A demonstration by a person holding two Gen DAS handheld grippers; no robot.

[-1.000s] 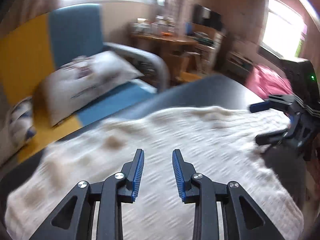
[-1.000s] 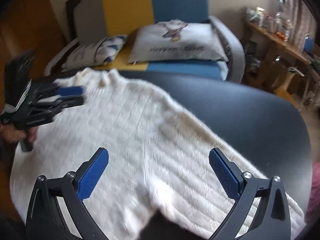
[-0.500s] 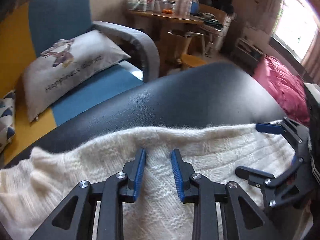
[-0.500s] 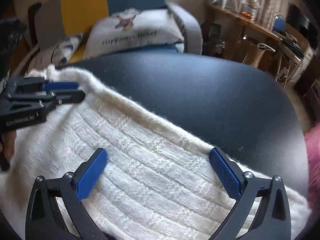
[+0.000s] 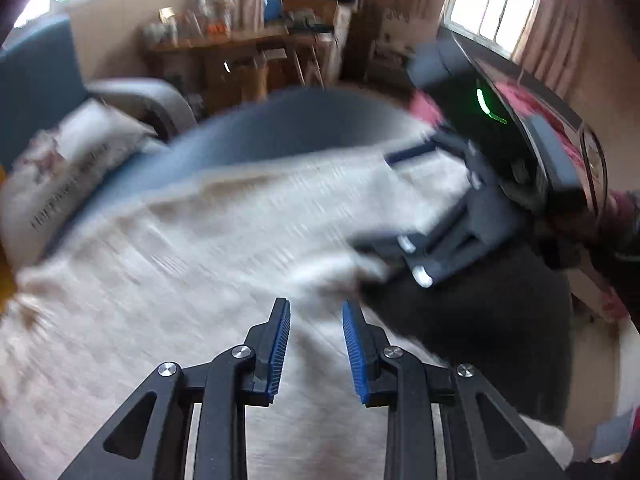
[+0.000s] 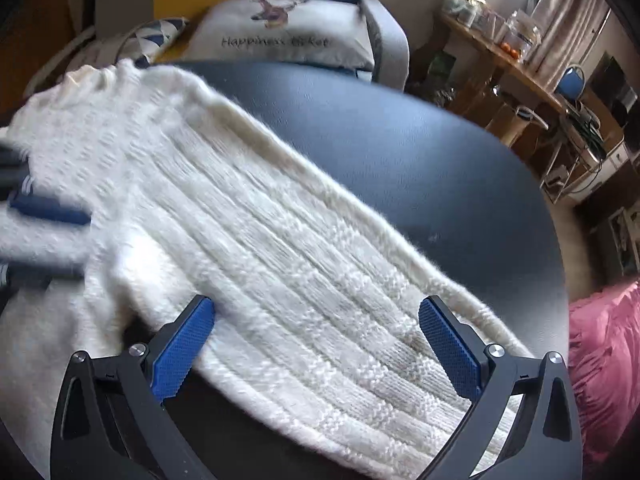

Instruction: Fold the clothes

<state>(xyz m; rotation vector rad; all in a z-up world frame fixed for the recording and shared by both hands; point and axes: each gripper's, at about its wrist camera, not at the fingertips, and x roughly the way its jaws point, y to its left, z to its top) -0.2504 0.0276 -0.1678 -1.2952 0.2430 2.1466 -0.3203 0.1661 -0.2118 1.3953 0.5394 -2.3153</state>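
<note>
**White sweater on dark table, two grippers above it**

We list from the left: the left gripper [image 5: 315, 344], fingers narrow with a small gap and nothing between them, over the sweater [image 6: 256, 216]. The sweater, white and ribbed, lies flat across the round dark table [image 6: 420, 136], running from the far left edge to the near right edge. The right gripper [image 6: 316, 344], fingers spread wide, holding nothing, hangs over the sweater's near end. Beyond the table's far edge we note a printed pillow [image 6: 280, 40].
</note>
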